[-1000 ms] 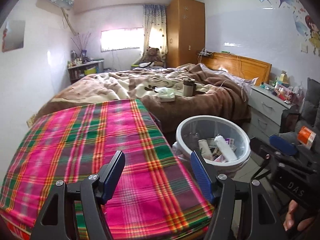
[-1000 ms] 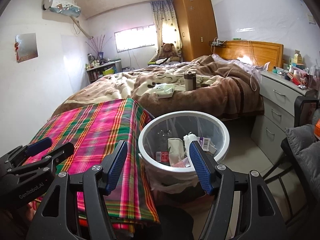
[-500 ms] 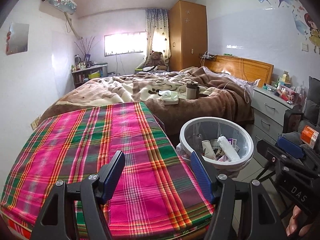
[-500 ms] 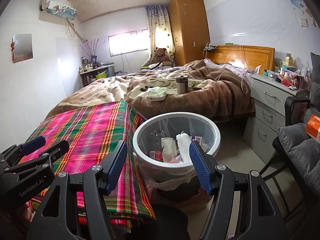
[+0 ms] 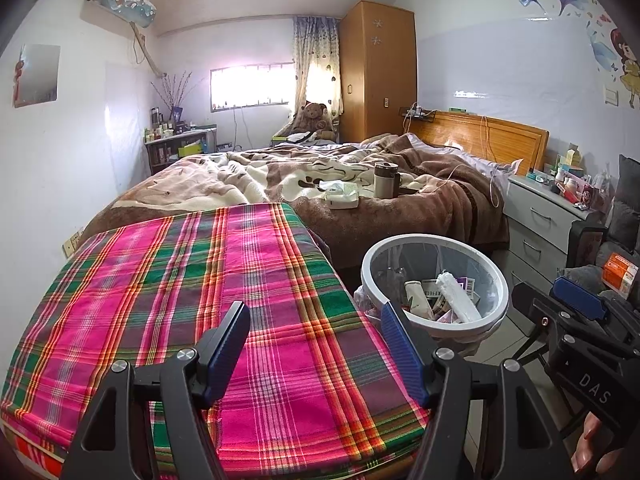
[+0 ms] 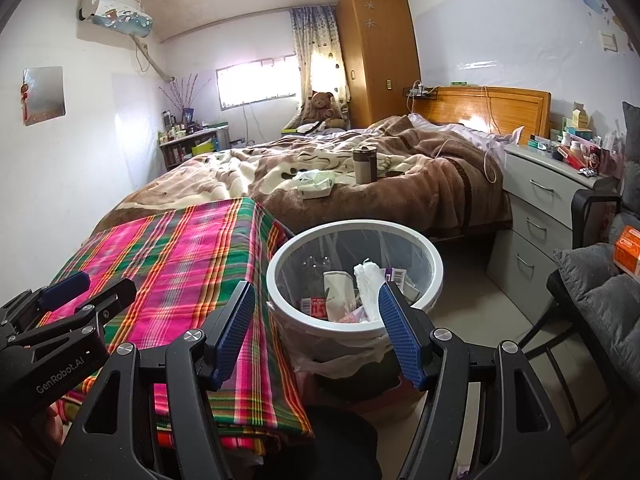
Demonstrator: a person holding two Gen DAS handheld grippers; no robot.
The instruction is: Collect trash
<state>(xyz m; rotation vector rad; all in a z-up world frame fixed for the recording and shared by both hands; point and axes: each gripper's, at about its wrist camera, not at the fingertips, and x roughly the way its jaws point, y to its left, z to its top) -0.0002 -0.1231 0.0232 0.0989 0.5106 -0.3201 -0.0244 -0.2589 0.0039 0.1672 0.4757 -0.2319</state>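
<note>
Bedroom: trash bin (image 6: 434,280) before right claw (image 6: 316,326)

Worktop (image 5: 224,280) is bare; bin (image 6: 280,280) crowds its 3 o'clock edge, bed (image 5: 400,216) blocks 12 o'clock.

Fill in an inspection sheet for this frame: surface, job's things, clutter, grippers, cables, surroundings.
Surface: plaid cloth, bare of items.
Job's things: white bin beside the cloth, lined, holding wrappers and boxes.
Clutter: tissue pack and cup on the bed; bottles and boxes on the drawers.
Grippers: left gripper and right gripper open, fingers empty.
Cables: white cord trailing over the blanket.
Surroundings: wardrobe, teddy bear, chair.
</note>
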